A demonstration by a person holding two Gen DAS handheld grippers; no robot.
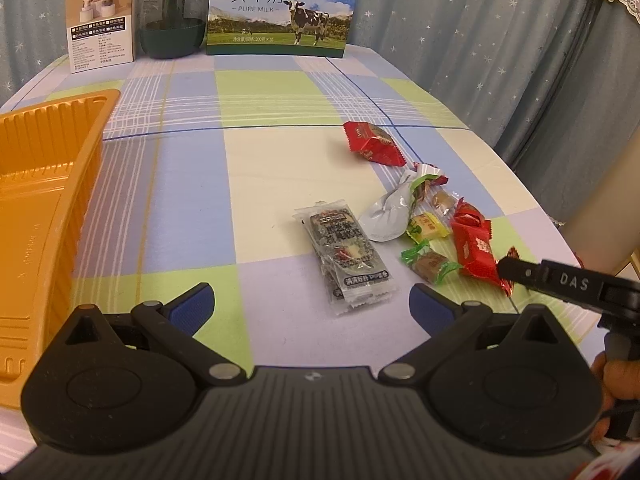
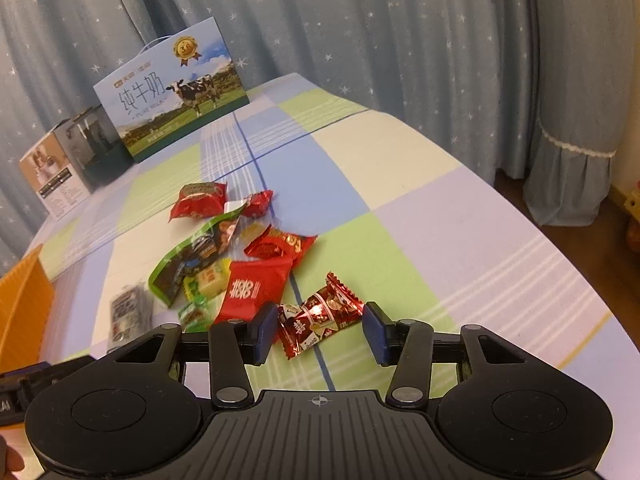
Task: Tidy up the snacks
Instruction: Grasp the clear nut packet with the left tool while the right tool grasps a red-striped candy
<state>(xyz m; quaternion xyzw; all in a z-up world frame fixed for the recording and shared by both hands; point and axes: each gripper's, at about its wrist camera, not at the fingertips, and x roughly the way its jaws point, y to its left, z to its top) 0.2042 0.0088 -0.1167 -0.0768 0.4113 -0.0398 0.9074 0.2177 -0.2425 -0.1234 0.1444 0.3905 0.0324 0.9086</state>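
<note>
At lower centre, the right gripper (image 2: 320, 328) straddles a red foil candy (image 2: 320, 322) on the worktop, jaws apart (left gripper (image 1: 312, 304) likewise spread), so closing comes next, then the orange tray (image 1: 44, 184).

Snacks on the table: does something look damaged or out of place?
One thing stands out: a green-edged packet in the snack pile looks torn open, and its silver inside shows. The other snacks lie loose on the tablecloth, none in the orange tray.
</note>
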